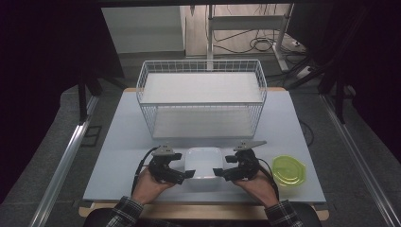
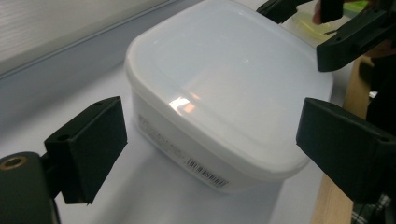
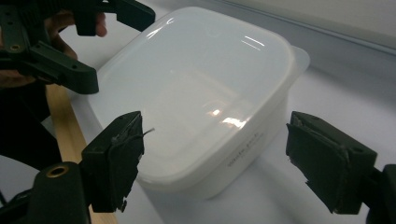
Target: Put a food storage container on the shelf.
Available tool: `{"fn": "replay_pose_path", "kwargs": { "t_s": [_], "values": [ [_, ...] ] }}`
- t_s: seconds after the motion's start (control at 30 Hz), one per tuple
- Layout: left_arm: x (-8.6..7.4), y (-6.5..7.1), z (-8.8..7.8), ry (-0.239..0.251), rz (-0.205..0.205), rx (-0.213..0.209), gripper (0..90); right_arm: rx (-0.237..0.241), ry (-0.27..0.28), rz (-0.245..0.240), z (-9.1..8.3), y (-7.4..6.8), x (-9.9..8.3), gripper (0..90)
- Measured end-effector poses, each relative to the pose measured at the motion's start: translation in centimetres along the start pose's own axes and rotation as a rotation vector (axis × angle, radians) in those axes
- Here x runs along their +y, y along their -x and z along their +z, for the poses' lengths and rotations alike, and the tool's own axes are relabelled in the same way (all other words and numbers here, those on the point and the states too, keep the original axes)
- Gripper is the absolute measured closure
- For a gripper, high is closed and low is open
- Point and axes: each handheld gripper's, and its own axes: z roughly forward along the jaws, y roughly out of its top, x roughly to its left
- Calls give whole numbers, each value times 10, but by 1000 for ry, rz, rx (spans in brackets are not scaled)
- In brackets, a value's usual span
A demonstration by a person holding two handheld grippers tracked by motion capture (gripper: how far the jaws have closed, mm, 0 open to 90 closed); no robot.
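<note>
Dim room, dark surrounds, cables on the floor beyond. Pale table (image 1: 118, 156) carries a white wire basket (image 1: 202, 97) at rear. White lidded container (image 1: 204, 166) sits near the front edge, between left gripper (image 1: 189, 174) and right gripper (image 1: 218, 172), both spread, neither touching it. Green lid (image 1: 288, 170) lies right. The left gripper view reveals a barcode label (image 2: 205, 170).

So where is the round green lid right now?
In the high view, the round green plastic lid lies near the table's front right corner, just right of the right tool.

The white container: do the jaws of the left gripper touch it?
Apart. In the left gripper view, both jaws of the left gripper stand open, with table showing between them and the white container.
</note>
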Motion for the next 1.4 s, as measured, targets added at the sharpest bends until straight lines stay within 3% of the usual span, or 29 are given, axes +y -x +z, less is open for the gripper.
{"fn": "replay_pose_path", "kwargs": {
  "t_s": [0.13,0.3,0.33,0.37,0.5,0.63,0.87,0.93,1.13,1.4],
  "values": [
    [-1,-3,6,-5,-42,-65,100,34,-26,24,7,1,5,227],
    [1,5,3,-24,-41,-28,128,25,-49,56,4,-1,6,286],
    [1,8,0,-23,-41,-3,206,10,-53,62,1,-4,6,329],
    [1,9,-1,-23,-47,4,206,10,-53,62,1,-4,6,329],
    [-2,14,-5,-36,-99,2,267,-21,-66,71,-4,-12,4,391],
    [-4,21,-7,-47,-92,22,290,-30,-62,75,-11,-18,0,467],
    [-8,26,-9,-51,-139,23,329,-50,-46,71,-17,-25,-5,539],
    [-8,29,-11,-55,-139,33,365,-59,-44,111,-19,-27,-7,580],
    [-9,31,-16,-37,-153,53,458,-70,-24,152,-21,-27,-9,627],
    [-9,29,-16,-47,-181,37,469,-81,-23,156,-21,-29,-9,637]
  ]
}}
